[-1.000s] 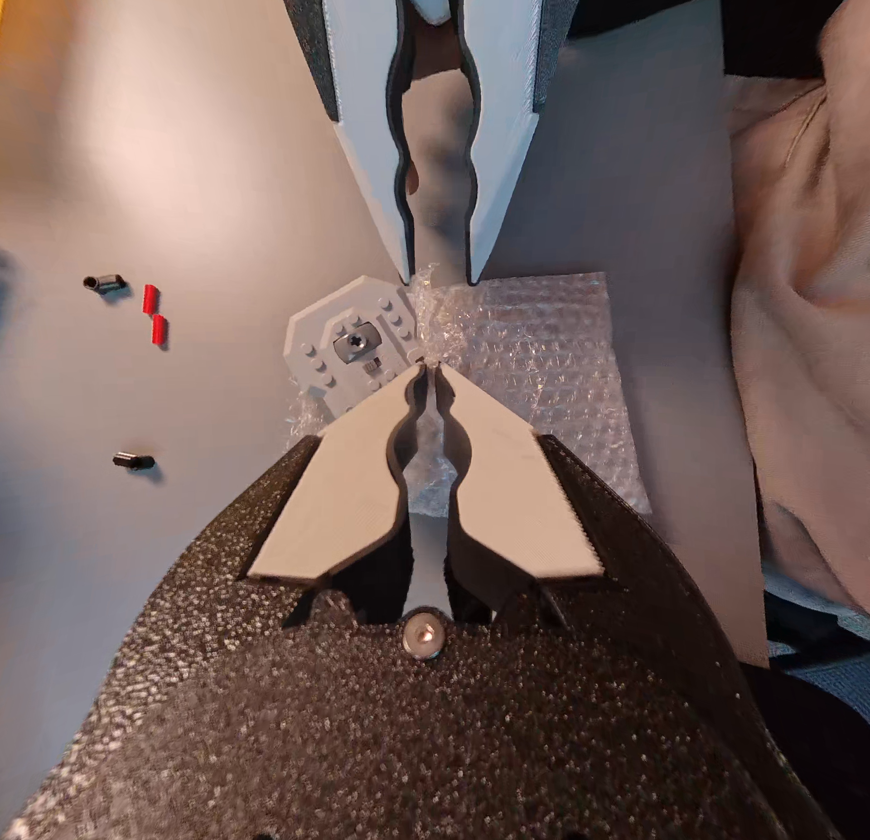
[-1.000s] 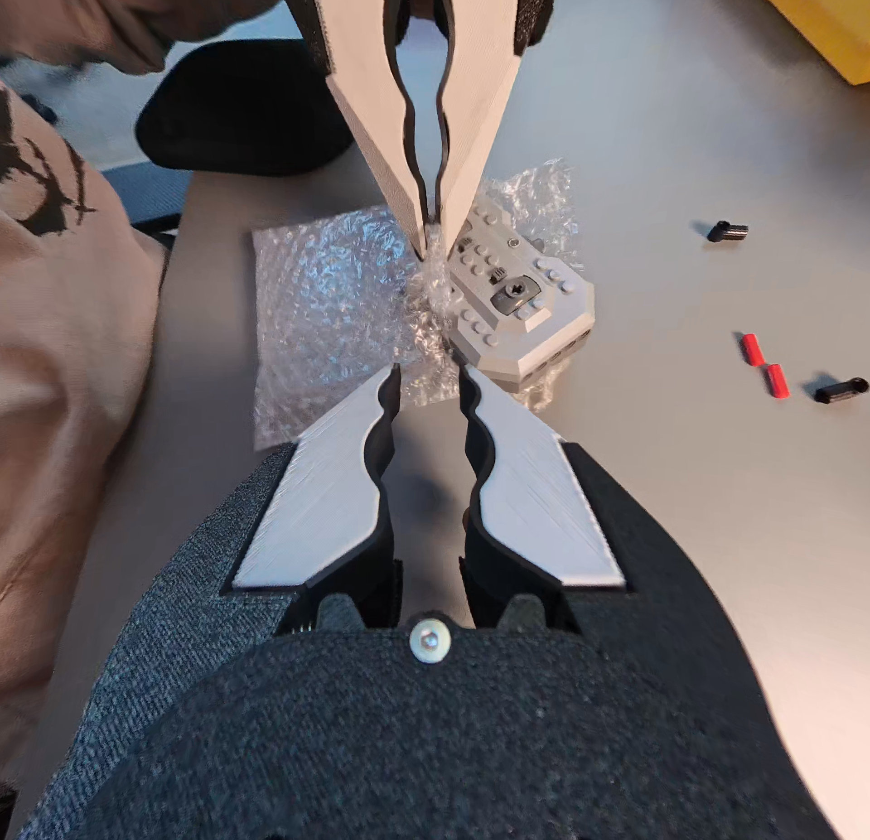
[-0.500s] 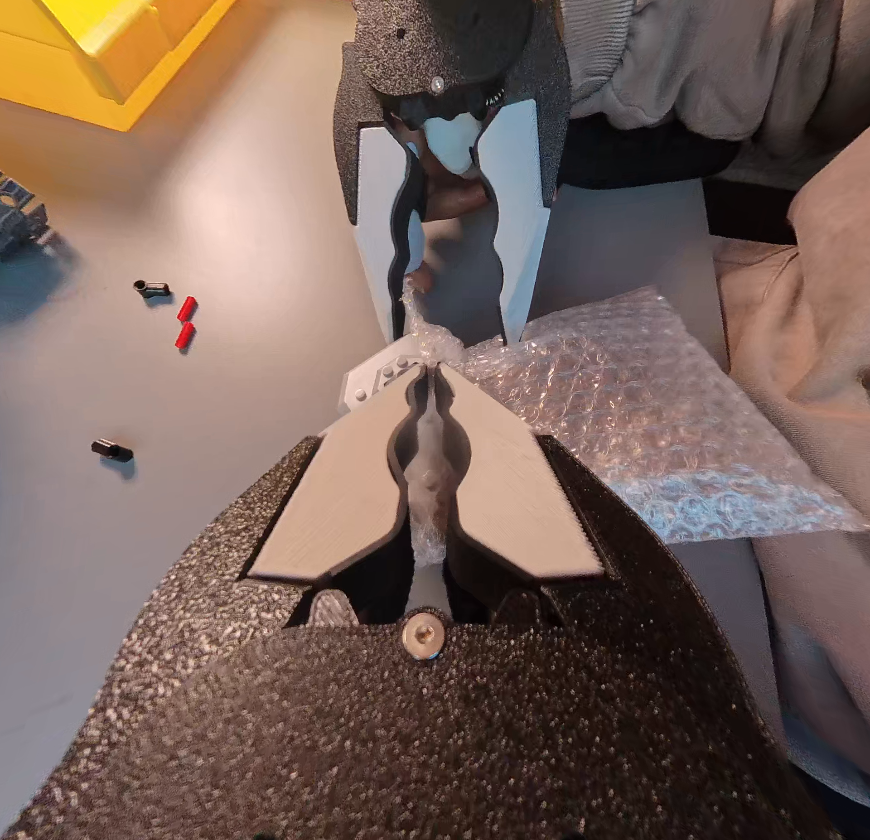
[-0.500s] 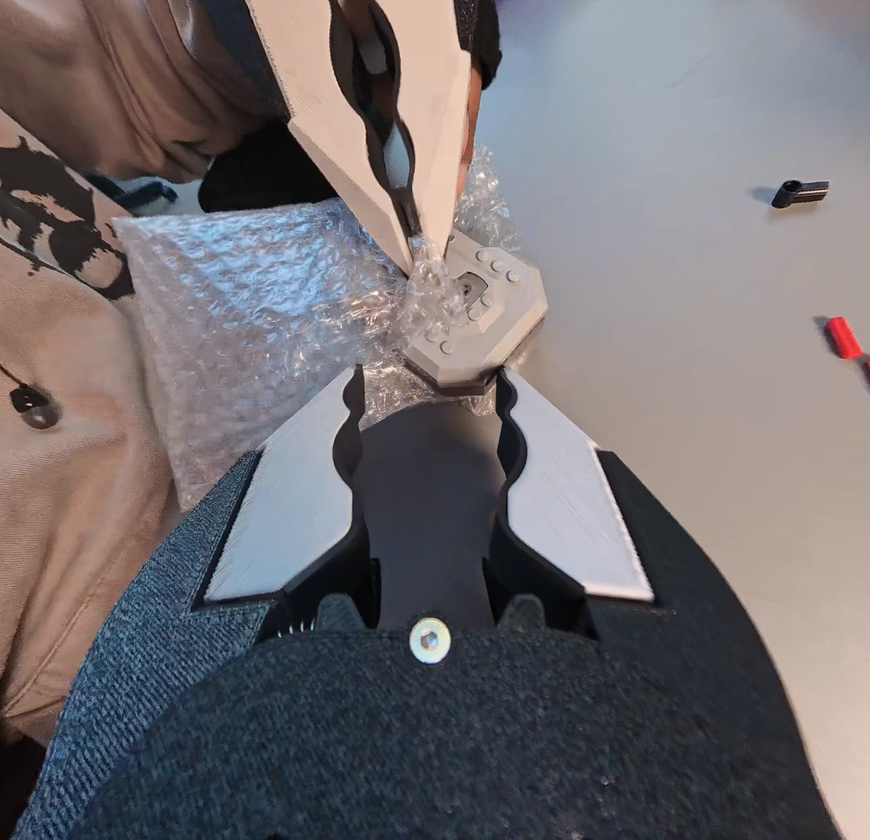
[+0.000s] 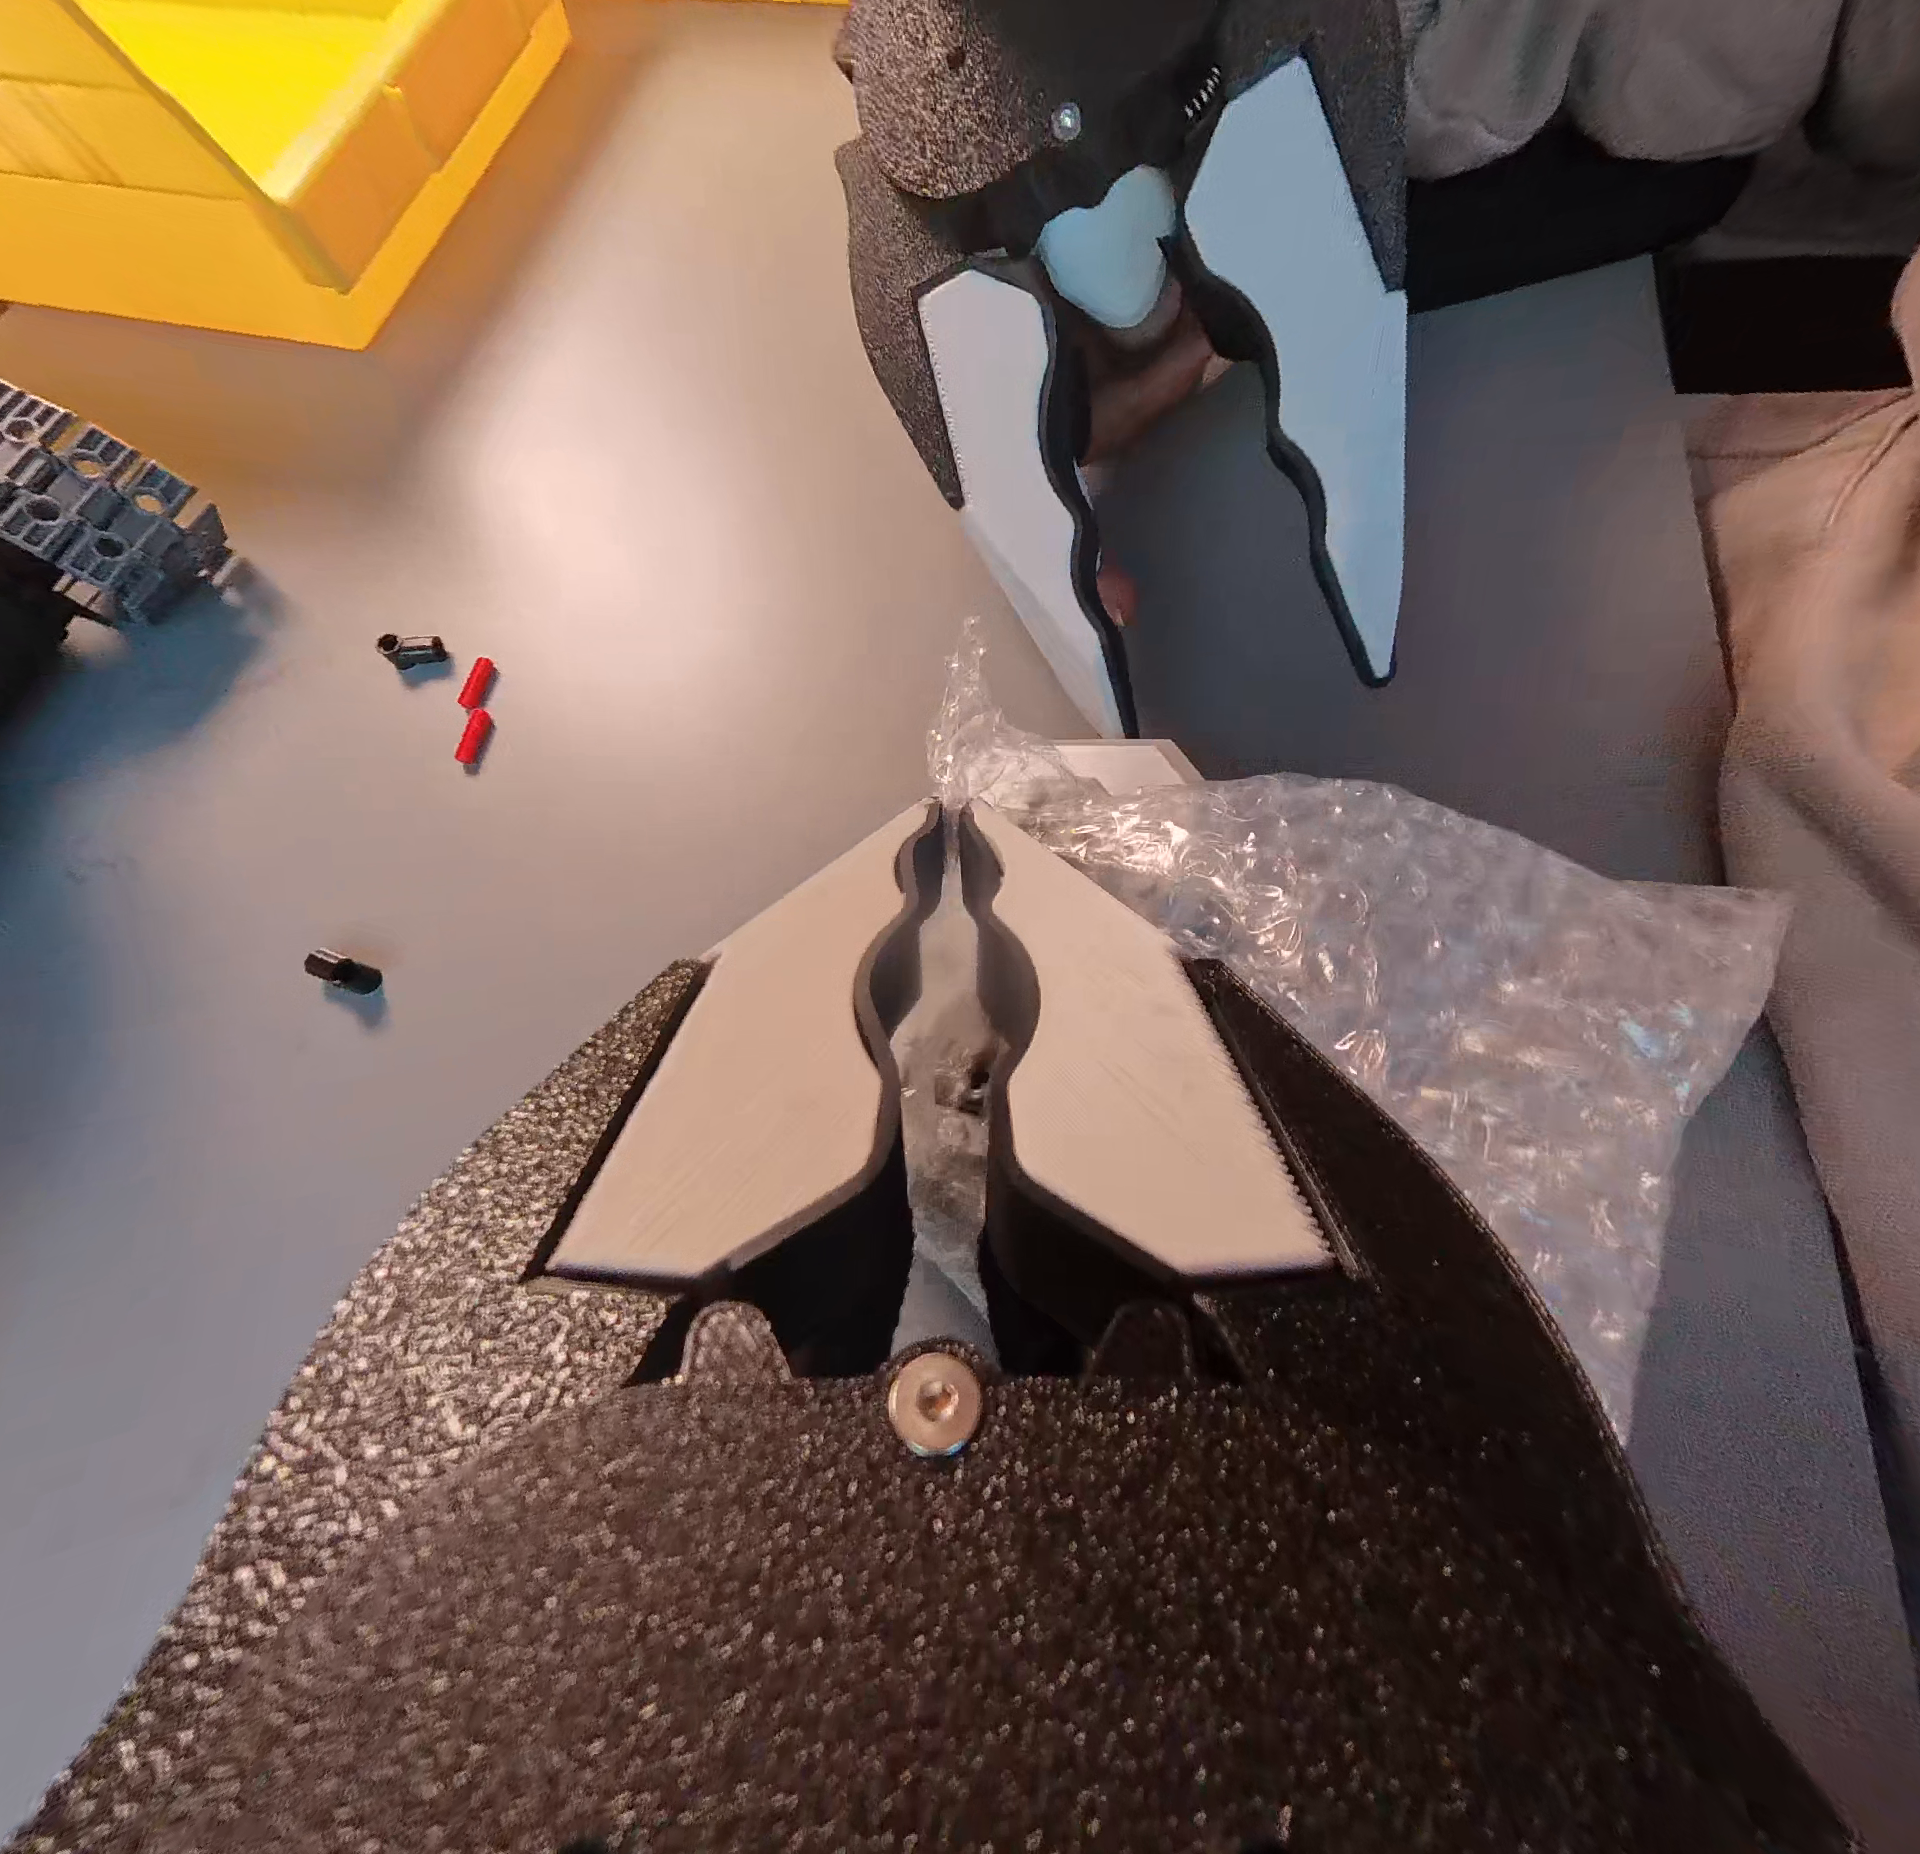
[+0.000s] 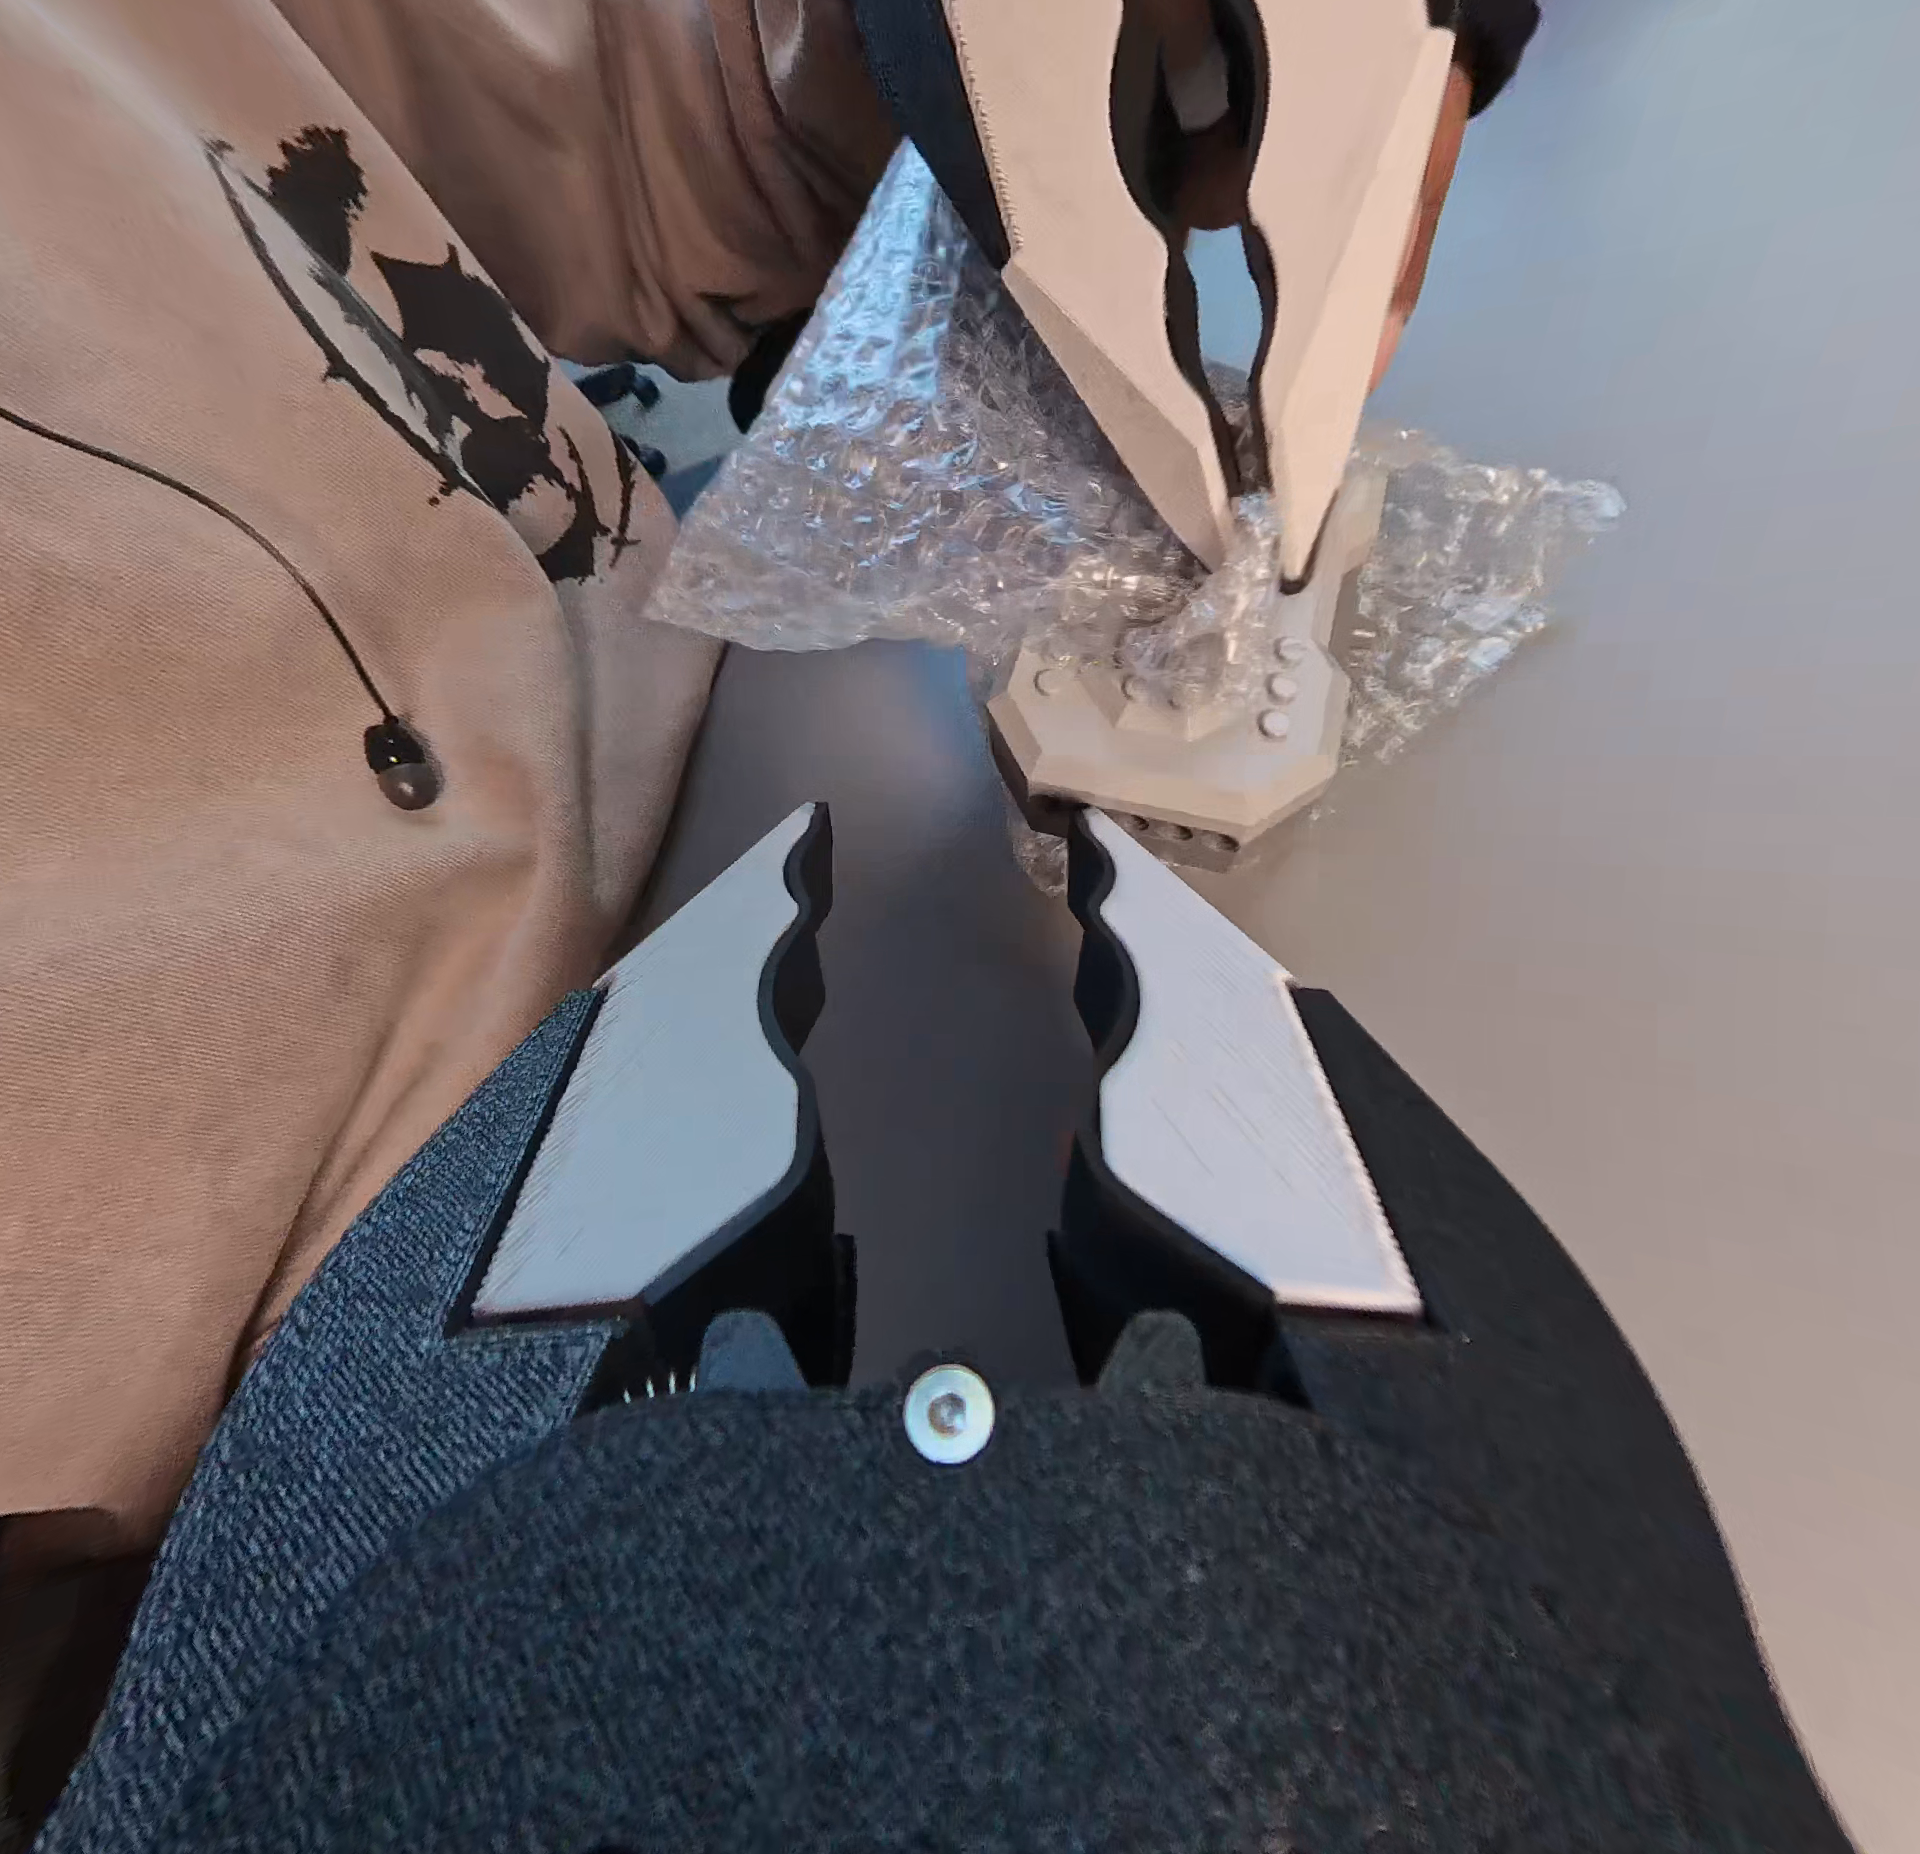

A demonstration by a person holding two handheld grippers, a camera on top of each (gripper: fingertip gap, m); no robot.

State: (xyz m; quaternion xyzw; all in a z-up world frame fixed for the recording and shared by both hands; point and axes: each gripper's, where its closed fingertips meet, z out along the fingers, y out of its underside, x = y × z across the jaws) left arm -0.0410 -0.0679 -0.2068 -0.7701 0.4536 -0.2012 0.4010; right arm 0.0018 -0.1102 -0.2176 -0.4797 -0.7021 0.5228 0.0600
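Observation:
My left gripper (image 5: 951, 812) is shut on a bunched edge of clear bubble wrap (image 5: 1403, 973) and holds it lifted off the grey table (image 5: 623, 557). In the right wrist view it (image 6: 1252, 547) comes down from the top and pinches the wrap (image 6: 935, 474) just above a light grey studded block (image 6: 1174, 755). The block lies on the wrap and is partly draped by it. In the left wrist view only a sliver of the block (image 5: 1127, 760) shows. My right gripper (image 6: 951, 822) is open and empty. Its right fingertip is right by the block's near corner. It also shows in the left wrist view (image 5: 1247, 698).
A yellow bin (image 5: 260, 90) and a grey brick structure (image 5: 94, 505) stand at the far left. Two red pins (image 5: 476, 708) and two black pins (image 5: 410, 649) (image 5: 343, 970) lie on the table. A person's beige sweatshirt (image 6: 260, 661) is close beside the wrap. Left tips to right tips: about 6 cm. The grey brick structure (image 5: 94, 505) is about 25 cm from both grippers' fingertips.
My left gripper has raised the pinched wrap, so the sheet now tents up over the block. My right gripper has opened wider and drawn back to the block's near corner.

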